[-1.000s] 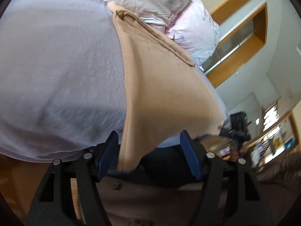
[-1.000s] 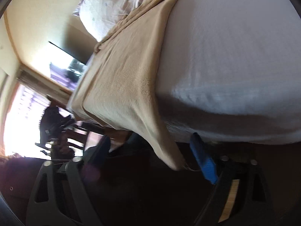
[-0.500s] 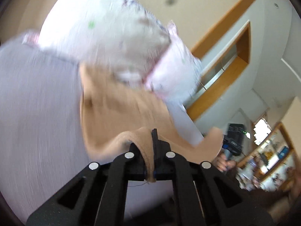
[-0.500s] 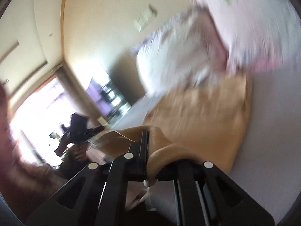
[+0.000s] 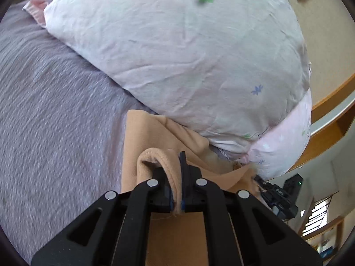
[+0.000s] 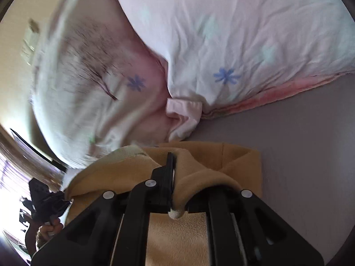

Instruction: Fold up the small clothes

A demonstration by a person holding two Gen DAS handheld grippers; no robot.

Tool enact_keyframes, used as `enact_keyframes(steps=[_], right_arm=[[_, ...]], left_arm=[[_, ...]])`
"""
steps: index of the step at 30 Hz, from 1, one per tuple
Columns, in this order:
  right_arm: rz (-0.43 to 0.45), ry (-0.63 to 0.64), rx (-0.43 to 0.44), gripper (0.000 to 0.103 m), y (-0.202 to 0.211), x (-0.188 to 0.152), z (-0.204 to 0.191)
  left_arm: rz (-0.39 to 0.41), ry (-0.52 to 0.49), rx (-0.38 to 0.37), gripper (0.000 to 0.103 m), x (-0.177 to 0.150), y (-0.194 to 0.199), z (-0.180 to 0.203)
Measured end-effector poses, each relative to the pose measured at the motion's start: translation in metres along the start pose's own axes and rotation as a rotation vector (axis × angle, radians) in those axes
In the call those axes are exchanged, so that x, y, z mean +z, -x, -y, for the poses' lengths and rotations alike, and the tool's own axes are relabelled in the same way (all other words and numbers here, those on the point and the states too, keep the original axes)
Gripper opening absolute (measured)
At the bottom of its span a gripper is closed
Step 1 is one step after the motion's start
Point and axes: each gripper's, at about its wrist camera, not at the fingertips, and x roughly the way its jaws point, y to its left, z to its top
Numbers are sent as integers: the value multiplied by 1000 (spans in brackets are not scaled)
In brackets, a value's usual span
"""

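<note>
On the left, the left tongs [image 5: 177, 190] are pressed together, pinching the thick hem of a tan fleece garment [image 5: 137, 155]. A second ago these tongs were spread wide around the hanging edge of the cloth at the foot of the bed; now they have clamped and carried that edge up over the garment toward the head of the bed. The cloth lies on a lilac bedsheet [image 5: 55, 110], and its far end touches, and is partly tucked under, a white pillow with small flower prints [image 5: 188, 55].

On the right, the right tongs [image 6: 175, 188] are likewise closed on the garment's other near corner, with fleece bunched over the top of one finger. They too were open a second ago, and have swept forward since. In this view the garment [image 6: 239, 161] rests doubled on the bedsheet [image 6: 299, 155], its far edge just beside the pillows [image 6: 244, 44]. The left part of this view is blurred.

Judging from this, the first fold, bottom edge brought up to top edge, is nearly laid. What likely remains is lowering both corners evenly, letting go, and then making further folds.
</note>
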Motion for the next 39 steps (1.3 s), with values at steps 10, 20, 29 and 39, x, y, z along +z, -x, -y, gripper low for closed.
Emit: enact_keyframes(steps=[10,20,29,39], right_arm=[[182,-9,129,102,65,-19,-8],[-34,68,53,102,48,-68,-17],[233,-125,281,102,104,-67,36],[350,-179,282,102,138,-49,61]], left_arm=[[47,-3,-10,54,-3,78,-4],[-155,-53,89,61,-52,47,-12],[-91,-27,54,18,-53,45,22],[-231,-379,-216,23,-108,-55,236]])
